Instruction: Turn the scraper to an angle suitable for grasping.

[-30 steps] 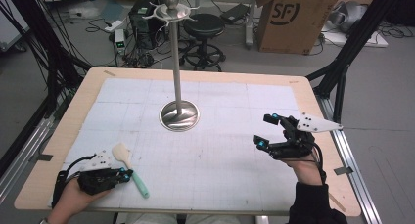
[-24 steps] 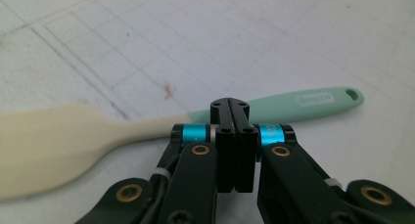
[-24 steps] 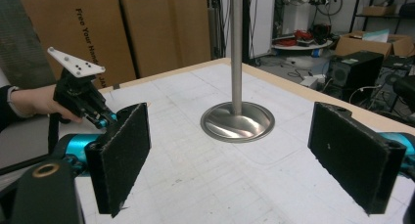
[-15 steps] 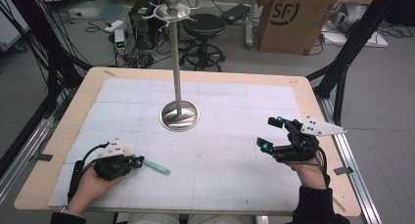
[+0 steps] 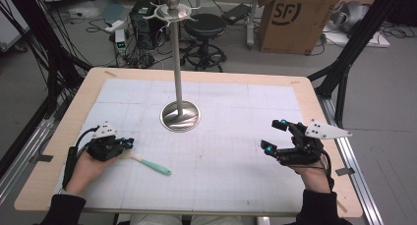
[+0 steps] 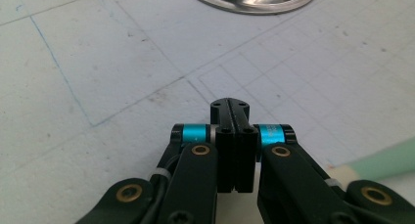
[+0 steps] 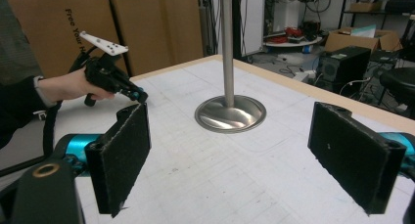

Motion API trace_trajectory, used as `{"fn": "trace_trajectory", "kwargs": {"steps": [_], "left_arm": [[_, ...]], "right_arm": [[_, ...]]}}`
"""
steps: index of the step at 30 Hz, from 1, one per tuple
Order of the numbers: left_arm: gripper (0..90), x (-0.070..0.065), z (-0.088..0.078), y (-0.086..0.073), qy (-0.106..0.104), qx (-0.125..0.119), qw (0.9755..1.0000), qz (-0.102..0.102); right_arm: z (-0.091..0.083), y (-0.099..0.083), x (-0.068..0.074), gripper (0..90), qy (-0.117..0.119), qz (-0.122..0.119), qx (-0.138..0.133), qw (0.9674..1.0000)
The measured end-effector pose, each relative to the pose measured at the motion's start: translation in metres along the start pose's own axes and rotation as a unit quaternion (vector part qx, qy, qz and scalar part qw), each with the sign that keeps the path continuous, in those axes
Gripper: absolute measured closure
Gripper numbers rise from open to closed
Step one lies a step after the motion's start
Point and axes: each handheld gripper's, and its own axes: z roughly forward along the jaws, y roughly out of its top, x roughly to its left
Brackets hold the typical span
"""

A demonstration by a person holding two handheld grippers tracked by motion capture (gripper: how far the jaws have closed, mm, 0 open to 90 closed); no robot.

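A utensil with a mint-green handle [image 5: 153, 166] and a cream head lies flat on the white gridded mat, just right of my left gripper [image 5: 127, 143]. In the left gripper view that gripper [image 6: 230, 106] has its jaws pressed together with nothing between them, and the green handle [image 6: 387, 160] lies on the mat at the right edge. My right gripper [image 5: 274, 135] hovers at the table's right side, wide open and empty. Between its spread pads [image 7: 126, 150] the right gripper view looks at a metal stand [image 7: 230, 114].
The metal stand [image 5: 180, 116] has a round base at the mat's middle back and a tall pole topped by a hooked ring [image 5: 172, 10]. The wooden table edge [image 5: 314, 102] frames the mat. Cardboard boxes [image 5: 290, 18], a stool and cables sit on the floor beyond.
One second ago my left gripper held the utensil upright. It has since laid it down on the mat, handle pointing right, and let go. My right gripper shifted slightly.
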Motion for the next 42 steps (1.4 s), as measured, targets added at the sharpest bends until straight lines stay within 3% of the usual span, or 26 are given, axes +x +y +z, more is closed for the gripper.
{"fn": "trace_trajectory", "kwargs": {"steps": [5,10,13,21,27,37,39,42], "left_arm": [[89.7,0.009,0.008,-0.002,-0.003,0.013,0.9998,-0.011],[89.8,0.006,0.004,-0.003,0.002,0.025,0.9997,0.005],[89.8,0.003,-0.004,-0.006,-0.002,0.037,0.9993,0.005],[89.8,-0.002,-0.016,-0.015,-0.006,0.039,0.9992,-0.003],[89.8,-0.011,-0.031,-0.025,-0.007,0.045,0.9990,0.003],[89.8,-0.025,-0.049,-0.036,-0.017,0.056,0.9983,-0.006],[89.8,-0.027,-0.051,-0.035,-0.014,0.050,0.9986,-0.007],[89.8,-0.033,-0.055,-0.029,-0.022,0.006,0.9997,0.002]], "right_arm": [[0.003,-0.002,-0.001,14.8,0.002,0.000,0.005,1.0000],[0.002,-0.003,-0.001,14.8,0.003,0.004,0.004,1.0000],[0.000,-0.002,-0.002,14.8,0.002,0.004,0.001,1.0000],[0.001,-0.001,-0.003,14.8,0.005,0.007,-0.001,1.0000],[0.006,-0.002,-0.004,14.8,0.008,0.008,0.005,0.9999],[0.010,0.001,-0.004,14.8,0.017,0.008,0.000,0.9998],[0.010,0.002,-0.004,14.8,0.017,0.008,-0.005,0.9998],[0.011,0.003,-0.005,14.8,0.018,0.009,-0.009,0.9998]]}}
